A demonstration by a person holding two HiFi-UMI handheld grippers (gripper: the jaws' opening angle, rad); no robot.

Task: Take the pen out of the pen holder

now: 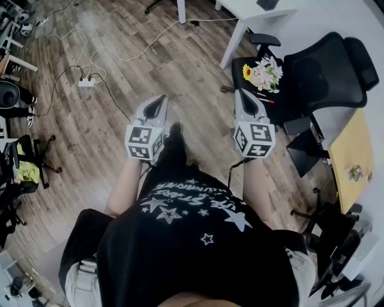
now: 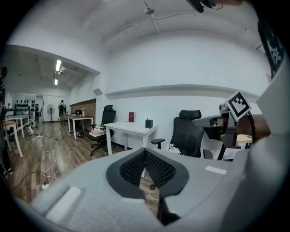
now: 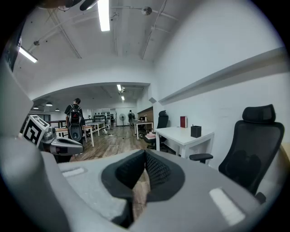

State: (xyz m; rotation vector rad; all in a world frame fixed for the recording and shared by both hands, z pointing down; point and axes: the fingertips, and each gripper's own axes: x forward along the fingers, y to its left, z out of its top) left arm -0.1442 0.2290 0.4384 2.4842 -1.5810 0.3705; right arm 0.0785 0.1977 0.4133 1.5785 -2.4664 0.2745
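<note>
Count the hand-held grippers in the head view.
2. The left hand-held gripper is held out over the floor, left of centre; the right hand-held gripper is level with it, nearer the chair. Both are shut and empty.

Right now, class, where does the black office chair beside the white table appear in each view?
Head view: black office chair at upper right.
Left gripper view: chair right of centre.
Right gripper view: chair at the far right edge.
Shared landmark: white table, beside the chair in all three.
</note>
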